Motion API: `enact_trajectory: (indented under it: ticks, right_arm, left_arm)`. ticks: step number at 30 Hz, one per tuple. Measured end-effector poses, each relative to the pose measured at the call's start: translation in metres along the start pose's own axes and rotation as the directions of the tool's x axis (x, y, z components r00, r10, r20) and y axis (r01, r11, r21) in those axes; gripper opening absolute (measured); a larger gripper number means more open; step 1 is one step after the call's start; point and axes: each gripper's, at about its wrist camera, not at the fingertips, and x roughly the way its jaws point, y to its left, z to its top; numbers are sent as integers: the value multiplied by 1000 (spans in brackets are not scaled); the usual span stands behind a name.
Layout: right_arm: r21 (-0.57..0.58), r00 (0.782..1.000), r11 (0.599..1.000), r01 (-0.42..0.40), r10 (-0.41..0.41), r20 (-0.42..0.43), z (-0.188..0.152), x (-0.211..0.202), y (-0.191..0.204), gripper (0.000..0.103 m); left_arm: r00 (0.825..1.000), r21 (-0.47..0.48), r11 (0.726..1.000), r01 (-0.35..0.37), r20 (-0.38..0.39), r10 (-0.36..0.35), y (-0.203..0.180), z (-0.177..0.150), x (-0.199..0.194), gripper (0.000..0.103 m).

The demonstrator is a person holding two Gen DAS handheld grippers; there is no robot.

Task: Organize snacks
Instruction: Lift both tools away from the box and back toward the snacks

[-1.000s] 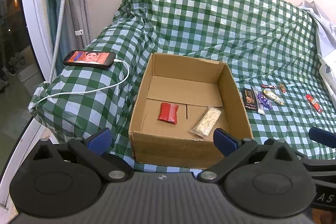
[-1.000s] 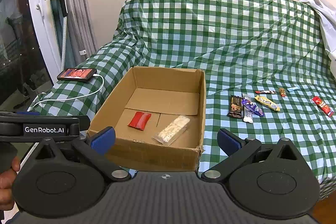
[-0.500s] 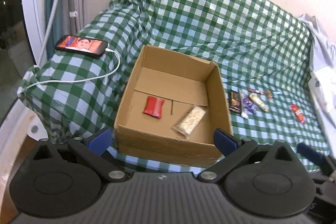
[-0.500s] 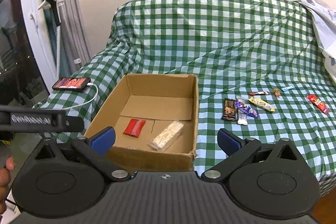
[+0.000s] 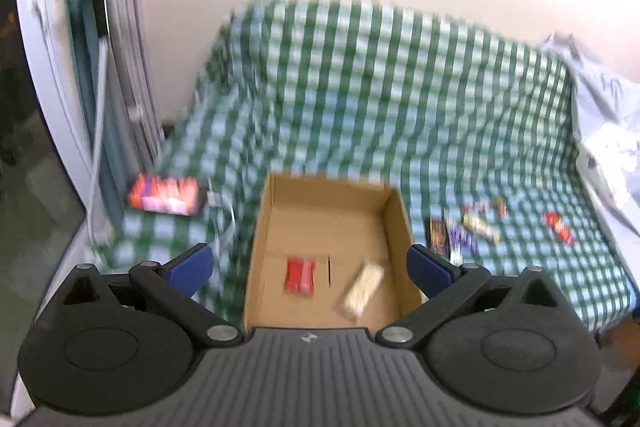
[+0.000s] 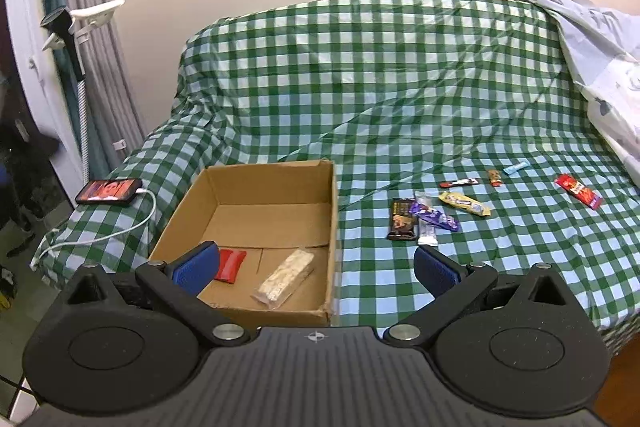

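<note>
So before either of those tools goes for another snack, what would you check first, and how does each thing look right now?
1. Right tool open and holding nothing: ok.
2. Left tool open and holding nothing: ok.
3. Cardboard box upright with room left; only a red packet and a clear pale bar lie inside: ok.
4. Loose snacks on the checked cloth in plain sight; brown bar and purple wrapper nearest the box: ok.
5. Those two plus a white wrapper overlap, so picking just one: cannot tell.
6. Left view sharp enough to aim: not ok, it is blurred.
</note>
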Motion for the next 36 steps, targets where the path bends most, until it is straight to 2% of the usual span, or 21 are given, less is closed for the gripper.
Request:
enact_trajectory:
  ticks: [3, 7, 9, 18, 22, 25, 29, 36]
  right_arm:
    - [22, 1000, 1000, 21, -21, 1, 5, -1, -11, 102]
    - [53, 999, 997, 53, -53, 5, 9, -2, -24, 102]
    - [69, 998, 996, 59, -59, 5, 10, -1, -30, 102]
    - [136, 998, 988, 69, -68, -17, 5, 5, -54, 102]
    - [168, 997, 983, 78, -75, -28, 2, 8, -67, 102]
    - [191, 996, 978, 87, -83, -30, 0, 9, -78, 102]
    - [221, 995, 970, 98, -93, -33, -2, 10, -92, 102]
    - [265, 992, 956, 122, -111, -56, -7, 18, -111, 102]
  left_arm:
    - [996, 22, 1000, -1, 93, -1, -12, 30, -33, 103]
    - [991, 17, 999, 51, 125, -53, -29, 59, -60, 103]
    - [987, 30, 998, 49, 153, -53, -38, 67, -69, 103]
    - [979, 61, 994, 91, 177, -100, -74, 78, -79, 103]
    - [969, 97, 990, 98, 217, -118, -91, 74, -84, 103]
    - [976, 94, 990, 106, 183, -121, -104, 74, -76, 103]
    - [976, 137, 982, 126, 160, -148, -121, 69, -71, 103]
    - [981, 143, 977, 155, 92, -169, -134, 71, -51, 103]
